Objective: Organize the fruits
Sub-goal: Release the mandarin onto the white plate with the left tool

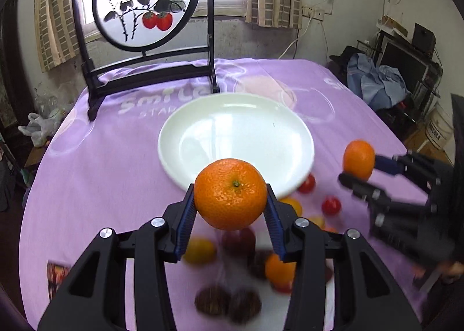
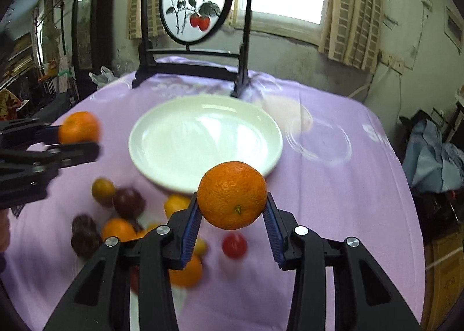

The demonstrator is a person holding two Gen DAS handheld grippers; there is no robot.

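Observation:
My left gripper [image 1: 230,188] is shut on an orange [image 1: 230,194], lifted above the near rim of a bare white plate [image 1: 232,116]. In the right wrist view my right gripper [image 2: 232,196] is shut on a second orange [image 2: 232,194], also raised just in front of the plate [image 2: 203,128]. Each gripper shows in the other's view: the right gripper [image 1: 358,170] with its orange [image 1: 358,159], and the left gripper [image 2: 79,139] with its orange [image 2: 79,127]. Several loose fruits lie blurred on the cloth below, among them a red one [image 2: 234,245], a yellow one [image 1: 200,249] and dark brown ones [image 1: 211,300].
A purple cloth [image 1: 101,171] covers the round table. A black-framed standing screen with a round painted panel [image 1: 145,0] stands behind the plate at the table's far edge. Clothes and shelves [image 1: 382,84] crowd the room to the right.

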